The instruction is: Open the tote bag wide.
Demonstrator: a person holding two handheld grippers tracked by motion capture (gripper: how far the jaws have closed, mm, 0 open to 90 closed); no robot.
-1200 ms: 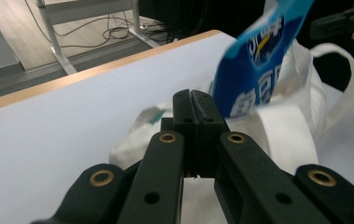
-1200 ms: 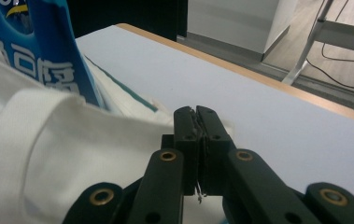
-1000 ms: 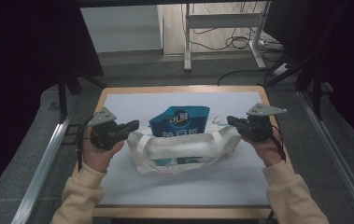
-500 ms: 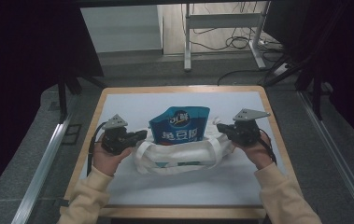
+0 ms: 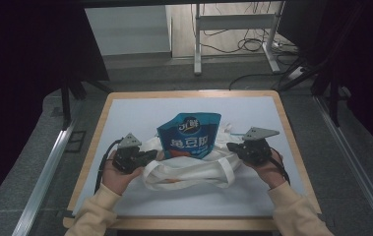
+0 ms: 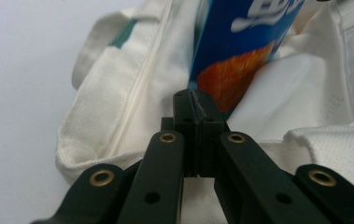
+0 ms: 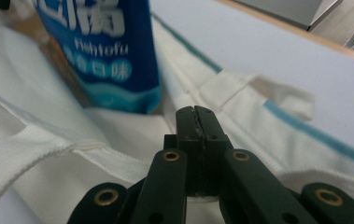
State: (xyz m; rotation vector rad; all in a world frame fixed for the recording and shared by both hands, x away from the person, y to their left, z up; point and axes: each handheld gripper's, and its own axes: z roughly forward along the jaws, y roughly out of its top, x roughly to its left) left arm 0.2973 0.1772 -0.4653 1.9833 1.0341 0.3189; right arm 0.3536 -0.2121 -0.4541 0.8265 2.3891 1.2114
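Note:
A white cloth tote bag (image 5: 189, 173) lies in the middle of the table, and a blue snack pouch (image 5: 190, 135) stands upright in its mouth. My left gripper (image 5: 150, 155) is at the bag's left rim with its jaws pressed together on the cloth. At the right rim my right gripper (image 5: 232, 147) is closed the same way. In the left gripper view the shut left gripper (image 6: 195, 100) points at the pouch (image 6: 242, 42) over the bag's folds (image 6: 118, 93). The right gripper view has the shut right gripper (image 7: 196, 114) over the bag (image 7: 34, 154), below the pouch (image 7: 104, 46).
The table (image 5: 125, 113) has a white top with a wooden border (image 5: 285, 118). Beyond its far edge are metal desk legs (image 5: 197, 39) and cables (image 5: 253, 46) on the floor. A rail (image 5: 46, 167) runs along the left side.
Both grippers have come toward the person and closer together, bringing the bag with them. The pouch now stands more upright in the bag's mouth.

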